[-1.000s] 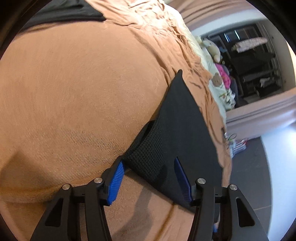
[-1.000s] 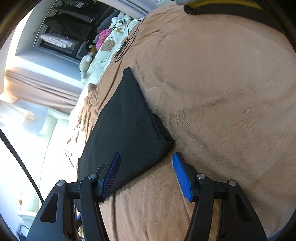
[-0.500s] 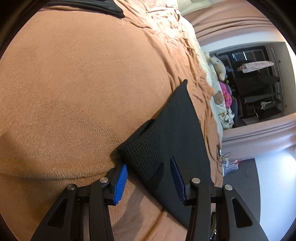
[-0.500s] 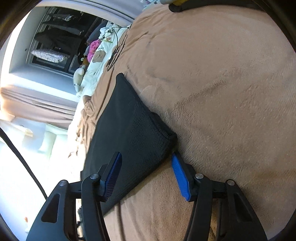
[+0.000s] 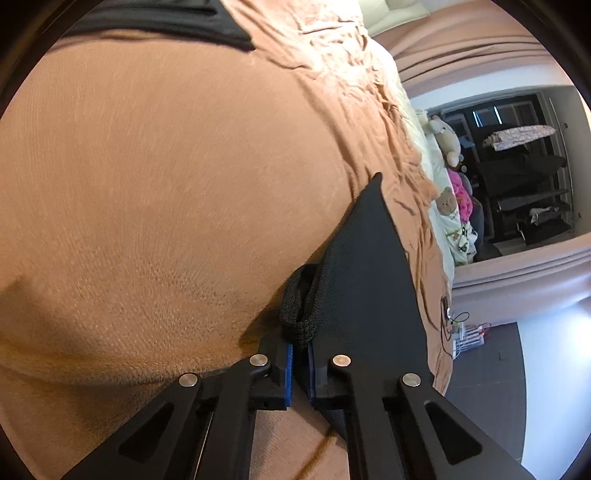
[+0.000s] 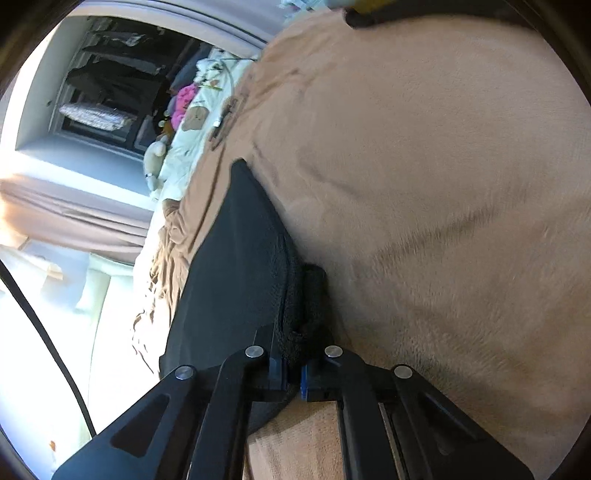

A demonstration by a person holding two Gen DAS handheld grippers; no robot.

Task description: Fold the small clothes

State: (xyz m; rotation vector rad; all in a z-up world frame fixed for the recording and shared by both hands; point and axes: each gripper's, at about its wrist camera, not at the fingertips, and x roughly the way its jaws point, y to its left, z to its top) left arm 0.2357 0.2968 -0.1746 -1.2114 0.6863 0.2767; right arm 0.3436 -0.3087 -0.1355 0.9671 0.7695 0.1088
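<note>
Left gripper [image 5: 300, 347]: I see my blue pads pressed together on a bunched corner of the black garment [image 5: 369, 280]; the jaws have just been closing and the knit edge is pinched between them, puckered into a small loop right ahead of the tips.

Right gripper [image 6: 293, 360]: clamped the same way on another corner of that cloth [image 6: 236, 280] — jaws have just been closing, and the ribbed hem is gathered between the pads.

Black garment: lies flat on the tan blanket [image 5: 166, 177], stretching away from both tips to a pointed far corner; only the gripped corners are rucked up. Texture reads as a fine mesh or knit near the hem.

Tan blanket: I see it covering the bed under everything, smooth near me, wrinkled toward the far edge.

Second dark cloth [image 5: 159, 18]: lies at the top of my left view, on the blanket, well apart from the garment I hold.

Far end of the bed: a stuffed toy [image 5: 448, 138] and a pink item [image 5: 461, 188] sit on a pale printed sheet, beyond the blanket's wrinkles.

Background: dark open shelving [image 6: 110, 85] behind the bed — contents too small for me to tell.
</note>
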